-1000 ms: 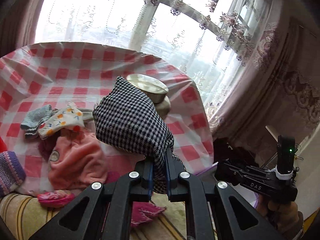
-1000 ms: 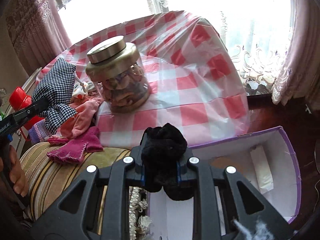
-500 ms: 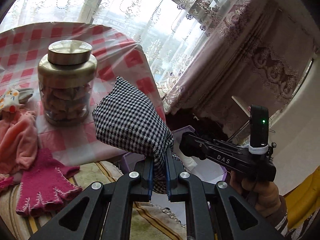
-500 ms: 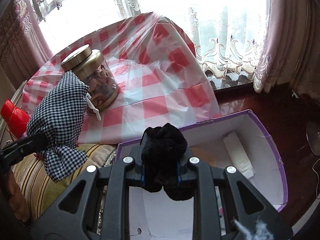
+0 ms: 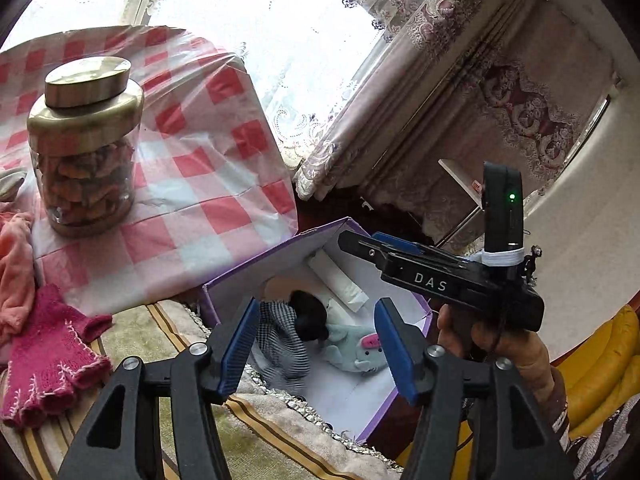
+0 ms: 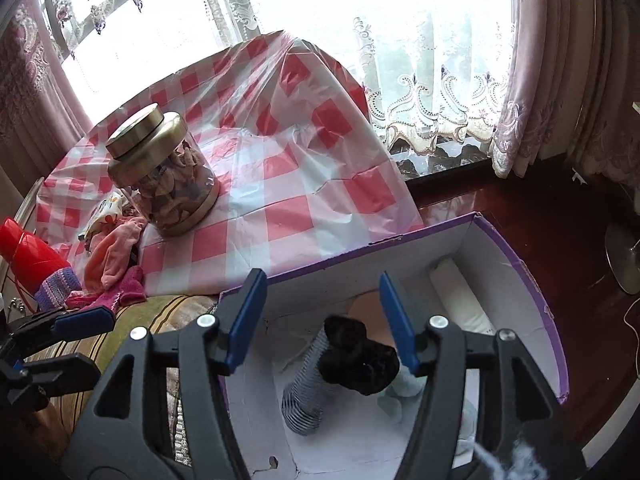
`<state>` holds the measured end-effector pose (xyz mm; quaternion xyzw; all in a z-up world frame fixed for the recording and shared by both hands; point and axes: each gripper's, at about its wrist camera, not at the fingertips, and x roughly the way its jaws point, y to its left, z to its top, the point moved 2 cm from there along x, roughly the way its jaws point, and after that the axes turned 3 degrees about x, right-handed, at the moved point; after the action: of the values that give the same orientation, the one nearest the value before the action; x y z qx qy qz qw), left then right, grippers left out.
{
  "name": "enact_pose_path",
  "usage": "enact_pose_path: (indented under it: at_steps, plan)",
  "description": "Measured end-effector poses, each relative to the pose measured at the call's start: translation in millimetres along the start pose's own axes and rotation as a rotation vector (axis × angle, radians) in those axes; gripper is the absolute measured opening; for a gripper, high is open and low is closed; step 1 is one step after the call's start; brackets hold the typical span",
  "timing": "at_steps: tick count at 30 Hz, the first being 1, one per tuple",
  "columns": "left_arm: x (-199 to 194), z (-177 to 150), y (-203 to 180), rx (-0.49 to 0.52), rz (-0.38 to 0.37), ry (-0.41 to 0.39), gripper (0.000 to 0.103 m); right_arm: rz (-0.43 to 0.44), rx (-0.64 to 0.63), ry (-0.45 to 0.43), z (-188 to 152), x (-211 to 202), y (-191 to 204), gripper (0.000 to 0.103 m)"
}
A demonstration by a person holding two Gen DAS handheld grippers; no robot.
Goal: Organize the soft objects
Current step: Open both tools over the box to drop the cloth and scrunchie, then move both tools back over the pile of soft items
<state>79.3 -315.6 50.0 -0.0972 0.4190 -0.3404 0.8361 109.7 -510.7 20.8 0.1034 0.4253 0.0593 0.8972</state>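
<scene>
A purple box [image 5: 256, 264] with a white inside [image 6: 516, 264] stands below the table edge. In it lie the black-and-white checked cloth [image 5: 280, 340] [image 6: 304, 392], the black fuzzy item [image 5: 308, 316] [image 6: 360, 360] and a grey plush toy [image 5: 352, 352]. My left gripper [image 5: 316, 348] is open and empty above the box. My right gripper [image 6: 324, 320] is open and empty above the box; it also shows in the left wrist view [image 5: 360, 246]. Pink and peach clothes [image 5: 16, 272] and a magenta glove [image 5: 48, 356] lie at the table's near edge.
A glass jar with a brass lid [image 5: 84, 148] [image 6: 164, 172] stands on the red-checked tablecloth [image 5: 208, 200]. A red object [image 6: 28, 252] and a purple knit piece [image 6: 56, 288] sit at the left. A striped cushion [image 5: 160, 412] lies below. Curtains [image 6: 560, 80] and dark floor [image 6: 560, 216] lie to the right.
Both grippers have opened over the box. The checked cloth has dropped from the left gripper and the black fuzzy item from the right gripper; both now lie in the box.
</scene>
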Motion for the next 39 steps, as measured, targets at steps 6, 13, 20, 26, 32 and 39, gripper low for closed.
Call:
enact_pose_path:
  at_steps: [6, 13, 20, 26, 32, 39]
  plan:
    - [-20.0, 2.4, 10.2, 0.028, 0.158, -0.115, 0.067, 0.007, -0.024, -0.012, 3.2, -2.0, 9.3, 0.069]
    - [-43.3, 4.7, 32.7, 0.030, 0.204, -0.119, 0.069, -0.003, -0.087, -0.007, 3.9, -1.7, 33.1, 0.075]
    - [-72.9, -1.4, 55.1, 0.076, 0.322, -0.145, 0.069, 0.037, -0.174, -0.004, 4.3, -2.8, 71.8, 0.075]
    - [-101.1, -11.5, 88.5, 0.036, 0.426, -0.165, 0.069, 0.052, -0.286, 0.011, -1.2, 2.4, 112.7, 0.075]
    - [-139.8, -24.8, 127.3, -0.004, 0.523, -0.209, 0.069, 0.121, -0.319, 0.045, -2.7, 11.9, 143.7, 0.075]
    - [-182.5, -45.1, 178.9, -0.103, 0.639, -0.219, 0.069, 0.146, -0.380, 0.085, -6.8, 23.8, 175.8, 0.075]
